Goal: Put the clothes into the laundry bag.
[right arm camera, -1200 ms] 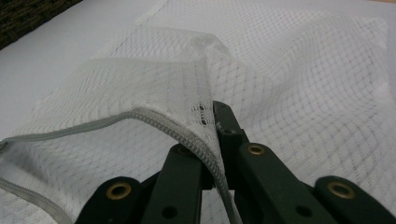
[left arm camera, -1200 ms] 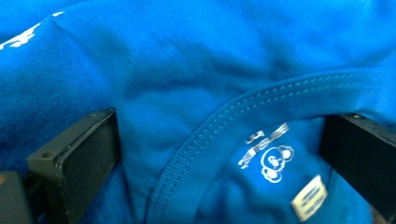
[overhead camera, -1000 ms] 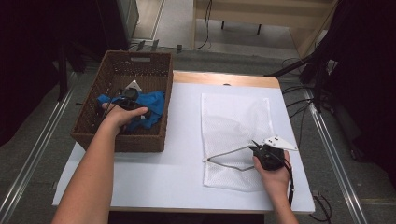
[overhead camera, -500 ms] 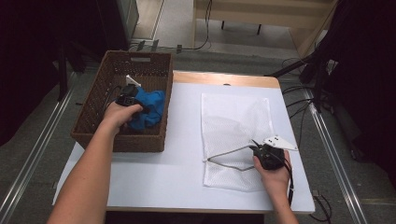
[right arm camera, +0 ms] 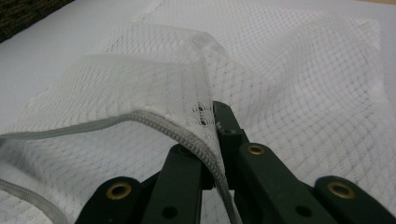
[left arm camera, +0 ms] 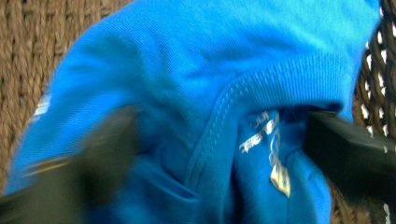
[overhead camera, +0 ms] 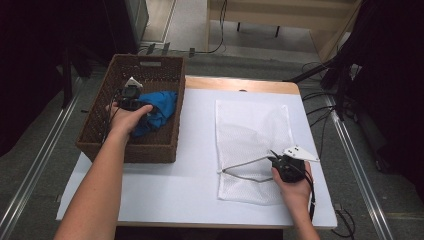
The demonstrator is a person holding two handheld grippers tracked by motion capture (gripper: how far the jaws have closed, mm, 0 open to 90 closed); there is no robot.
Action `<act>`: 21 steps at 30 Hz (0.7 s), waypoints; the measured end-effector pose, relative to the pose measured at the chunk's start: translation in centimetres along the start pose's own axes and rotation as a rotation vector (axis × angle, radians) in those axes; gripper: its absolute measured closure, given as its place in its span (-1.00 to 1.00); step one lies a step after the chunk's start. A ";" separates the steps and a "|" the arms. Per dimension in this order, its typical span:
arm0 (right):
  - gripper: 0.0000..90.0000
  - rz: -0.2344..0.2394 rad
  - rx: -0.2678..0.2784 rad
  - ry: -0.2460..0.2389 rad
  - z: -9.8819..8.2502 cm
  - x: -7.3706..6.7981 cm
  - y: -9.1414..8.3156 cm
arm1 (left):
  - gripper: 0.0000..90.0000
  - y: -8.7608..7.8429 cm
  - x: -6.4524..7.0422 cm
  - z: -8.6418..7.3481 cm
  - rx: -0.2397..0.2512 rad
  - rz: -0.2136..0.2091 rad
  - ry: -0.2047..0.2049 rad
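A blue cloth [overhead camera: 159, 105] lies bunched in the wicker basket [overhead camera: 150, 150] at the table's left. My left gripper [overhead camera: 137, 102] is down in the basket over it. In the left gripper view the blue cloth [left arm camera: 187, 56] sits between the widely spread jaws of my left gripper [left arm camera: 219, 154], which have just been opening. A white mesh bag [overhead camera: 252, 125] lies flat on the table at the right. My right gripper [overhead camera: 274, 159] is shut on its zipped edge, lifting it. In the right gripper view, my right gripper [right arm camera: 217, 121] pinches the mesh bag [right arm camera: 303, 70].
The white table top [overhead camera: 195, 165] spreads between basket and bag. Cables and a dark stand lie on the floor at the right, and metal rails run along the floor on both sides.
The blue cloth has gathered toward the right side of the basket, and the left hand has shifted slightly over it. The right hand and the mesh bag have kept still.
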State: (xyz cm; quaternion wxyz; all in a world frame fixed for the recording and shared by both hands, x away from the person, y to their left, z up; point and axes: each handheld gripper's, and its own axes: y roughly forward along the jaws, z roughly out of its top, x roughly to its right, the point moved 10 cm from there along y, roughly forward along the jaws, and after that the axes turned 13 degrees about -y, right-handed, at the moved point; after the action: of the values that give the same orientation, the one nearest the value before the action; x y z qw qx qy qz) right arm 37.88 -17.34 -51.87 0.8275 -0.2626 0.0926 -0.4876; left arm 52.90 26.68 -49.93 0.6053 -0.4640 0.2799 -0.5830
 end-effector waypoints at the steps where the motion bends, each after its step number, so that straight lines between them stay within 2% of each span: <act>1: 1.00 0.000 0.001 -0.001 0.0 0.0 0.0 | -1.00 -0.1 -0.3 0.3 0.013 0.019 -0.008; 3: 1.00 -0.001 0.001 0.000 0.0 0.0 0.0 | -1.00 0.0 -0.7 0.4 0.009 0.055 -0.019; 4: 1.00 -0.001 0.001 0.001 0.0 0.1 0.0 | -1.00 0.3 -0.9 0.3 -0.008 0.078 -0.008; 6: 1.00 -0.001 -0.001 0.004 0.0 0.0 0.0 | -1.00 1.1 -1.7 -0.1 -0.043 0.165 0.010; 9: 1.00 0.004 -0.002 0.005 -0.1 -0.1 0.0 | -1.00 2.2 -2.1 -0.6 -0.098 0.210 0.019; 12: 1.00 0.002 -0.006 0.012 -0.3 0.0 0.0 | -1.00 2.8 -1.8 -0.7 -0.125 0.201 -0.004; 14: 1.00 0.005 -0.005 0.010 -0.4 0.1 0.1 | -1.00 2.9 -1.6 -0.6 -0.135 0.197 -0.003; 16: 1.00 0.003 -0.009 0.011 -0.5 0.2 0.2 | -1.00 2.8 -0.9 -0.9 -0.154 0.158 0.056; 17: 1.00 0.003 -0.010 0.010 -0.5 0.2 0.2 | -1.00 2.9 -0.5 -1.1 -0.160 0.145 0.070; 19: 1.00 0.004 -0.010 0.008 -0.5 0.1 0.2 | -0.99 2.7 -0.2 -1.3 -0.173 0.156 0.113; 20: 1.00 0.004 -0.009 0.007 -0.5 0.1 0.2 | -0.89 2.6 -0.1 -1.3 -0.168 0.160 0.133; 21: 1.00 0.004 -0.010 0.004 -0.5 0.1 0.2 | -0.78 2.3 -0.2 -1.1 -0.160 0.168 0.127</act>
State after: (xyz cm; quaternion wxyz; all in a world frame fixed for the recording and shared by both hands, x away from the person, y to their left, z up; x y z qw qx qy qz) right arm 37.90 -17.49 -52.36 0.8270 -0.2653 0.0974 -0.4859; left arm 52.91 26.35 -52.48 0.5941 -0.4481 0.4011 -0.5343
